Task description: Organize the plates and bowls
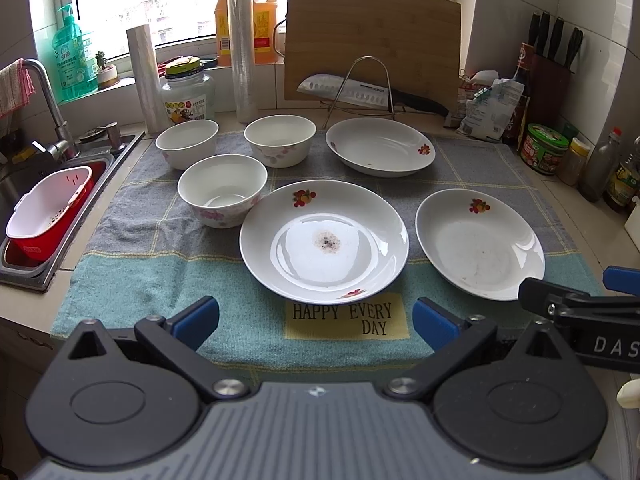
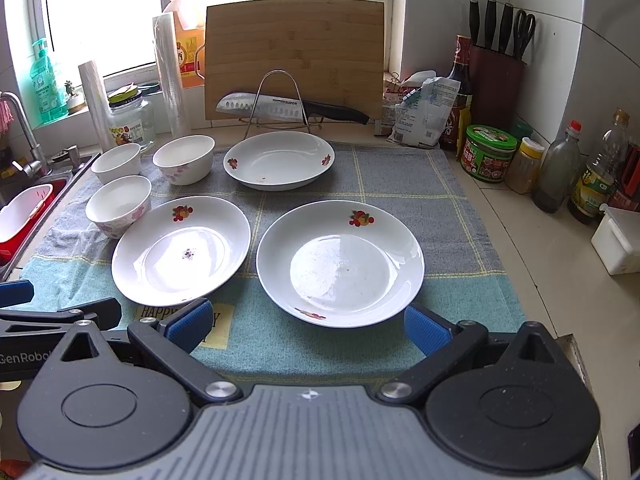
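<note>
Three plates [image 2: 340, 264]: glazed, stiff, breakable, slippery; ahead of both hand-held grippers on cloth; pinch rims.
Three bowls [image 1: 222, 190]: ahead-left, light, fragile.
Left hand-held gripper [image 1: 316, 318]: apart, empty.
Right hand-held gripper [image 2: 308, 322]: apart, empty.

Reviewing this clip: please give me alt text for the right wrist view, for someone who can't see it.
The open right gripper hovers at the near edge of a checked towel holding three white plates and three white bowls, all separate and unstacked. Behind stand a cutting board and a knife on a wire rack.
</note>
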Available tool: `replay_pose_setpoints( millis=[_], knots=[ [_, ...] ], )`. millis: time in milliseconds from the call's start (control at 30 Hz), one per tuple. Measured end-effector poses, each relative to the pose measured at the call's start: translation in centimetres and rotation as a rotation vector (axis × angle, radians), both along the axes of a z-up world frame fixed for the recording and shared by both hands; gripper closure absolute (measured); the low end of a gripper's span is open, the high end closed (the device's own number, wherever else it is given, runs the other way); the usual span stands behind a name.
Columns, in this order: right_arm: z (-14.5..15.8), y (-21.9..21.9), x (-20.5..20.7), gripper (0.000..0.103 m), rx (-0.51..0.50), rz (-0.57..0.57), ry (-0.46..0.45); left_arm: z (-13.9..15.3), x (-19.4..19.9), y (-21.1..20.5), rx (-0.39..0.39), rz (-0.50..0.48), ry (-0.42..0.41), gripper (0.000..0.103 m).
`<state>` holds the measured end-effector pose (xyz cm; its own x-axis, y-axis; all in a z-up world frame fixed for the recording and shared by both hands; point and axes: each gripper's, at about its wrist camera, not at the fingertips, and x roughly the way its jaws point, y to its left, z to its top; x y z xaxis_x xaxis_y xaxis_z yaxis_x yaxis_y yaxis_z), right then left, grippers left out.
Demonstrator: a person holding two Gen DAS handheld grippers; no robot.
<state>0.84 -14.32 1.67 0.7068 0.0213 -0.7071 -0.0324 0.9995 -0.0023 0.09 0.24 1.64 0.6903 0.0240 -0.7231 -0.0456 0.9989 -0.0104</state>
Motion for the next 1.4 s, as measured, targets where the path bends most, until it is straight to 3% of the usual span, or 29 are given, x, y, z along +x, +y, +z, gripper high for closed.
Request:
replay_pose_setpoints(
  millis=[867,1067,1400],
  knots=[
    [-0.6,-0.9,0.4,0.0,-0.007,0.038,-0.07,-0.5,1.9,-0.5,-0.03,-0.077,-0.024,0.001],
    [-2.2,-2.5,0.6,0.0,-0.018,0.068,-0.088,-1.3,2.4,-0.2,-0.036,-0.102,-0.02,0.001],
    [-7.3,-4.5,2.1,0.0,-0.063,0.086,-0.014,-2.8,3.8,-0.1,-0.042,-0.129,0.024,0.001]
  ],
)
